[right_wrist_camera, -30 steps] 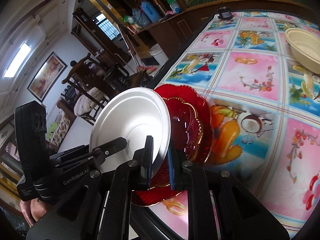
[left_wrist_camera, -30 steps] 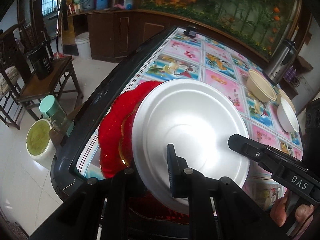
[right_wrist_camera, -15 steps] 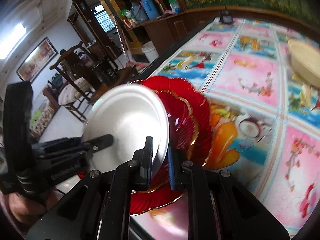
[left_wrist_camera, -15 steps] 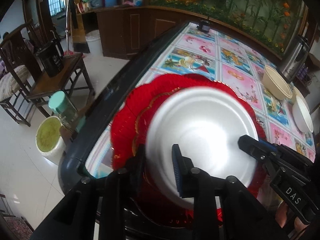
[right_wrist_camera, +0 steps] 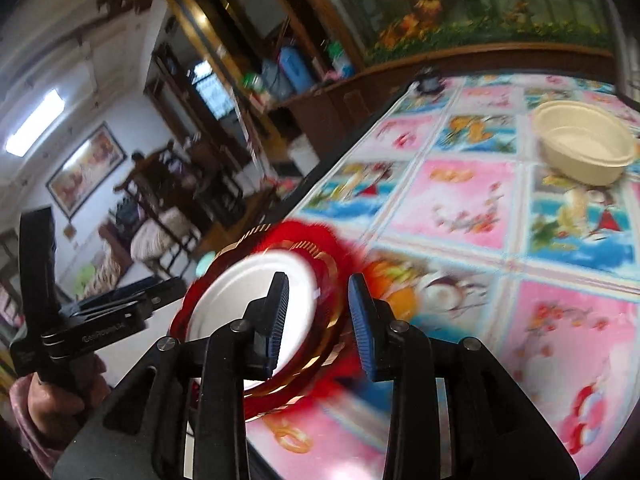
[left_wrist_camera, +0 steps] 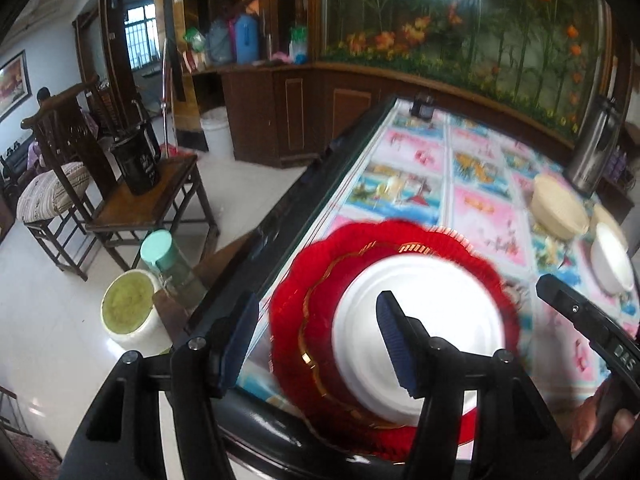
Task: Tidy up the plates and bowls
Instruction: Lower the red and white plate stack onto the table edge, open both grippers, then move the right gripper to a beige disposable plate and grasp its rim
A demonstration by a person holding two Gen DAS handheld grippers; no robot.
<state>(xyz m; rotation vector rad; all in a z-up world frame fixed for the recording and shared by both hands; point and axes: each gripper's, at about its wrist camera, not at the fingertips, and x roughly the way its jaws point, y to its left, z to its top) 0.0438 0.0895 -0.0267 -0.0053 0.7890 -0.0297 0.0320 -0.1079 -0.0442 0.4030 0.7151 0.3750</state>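
A white plate (left_wrist_camera: 432, 320) lies on a stack of red scalloped plates (left_wrist_camera: 320, 272) at the table's near left corner. It also shows in the right wrist view (right_wrist_camera: 240, 300) on the red plates (right_wrist_camera: 320, 248). My left gripper (left_wrist_camera: 316, 334) is open above the stack's left side and holds nothing. My right gripper (right_wrist_camera: 318, 318) is open above the stack's right rim and holds nothing. A cream bowl (right_wrist_camera: 584, 144) sits far right on the table. A white bowl (left_wrist_camera: 610, 260) sits near it.
The table has a colourful fruit-print cloth (right_wrist_camera: 452, 200) and a dark edge (left_wrist_camera: 280, 208). A steel thermos (left_wrist_camera: 592, 148) stands at the far right. Beyond the left edge are a wooden stool (left_wrist_camera: 148, 200), a green-lidded jar (left_wrist_camera: 168, 256) and a bucket (left_wrist_camera: 128, 304).
Both grippers have opened and let go of the white plate. It now lies flat on the red plates. Both grippers have drawn back and up.
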